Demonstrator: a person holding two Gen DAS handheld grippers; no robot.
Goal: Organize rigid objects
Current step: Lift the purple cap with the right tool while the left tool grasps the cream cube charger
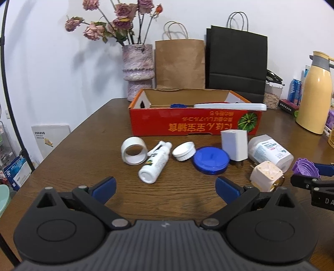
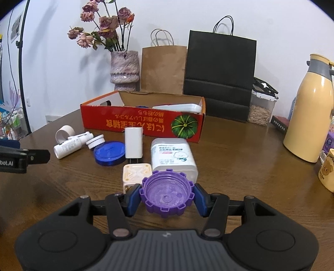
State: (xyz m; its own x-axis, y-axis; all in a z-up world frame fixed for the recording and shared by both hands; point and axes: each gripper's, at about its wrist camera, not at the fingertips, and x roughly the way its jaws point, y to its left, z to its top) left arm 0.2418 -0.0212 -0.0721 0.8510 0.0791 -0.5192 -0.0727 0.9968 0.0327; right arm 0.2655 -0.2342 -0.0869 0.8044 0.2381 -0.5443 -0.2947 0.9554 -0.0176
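Seven loose items; right tongs (image 2: pixel 167 196) grip one purple cap (image 2: pixel 167 195).

Soft, even room light — dried pink roses (image 1: pixel 117 18) cast faint shadows on the white wall (image 1: pixel 52 62); fisheye bends the dark corners.

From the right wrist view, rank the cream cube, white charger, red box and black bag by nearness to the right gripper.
Right gripper, shut on the purple cap:
1. Cream cube, just ahead-left.
2. White charger, standing behind the cube.
3. Red box, mid-table.
4. Black bag, against the wall.
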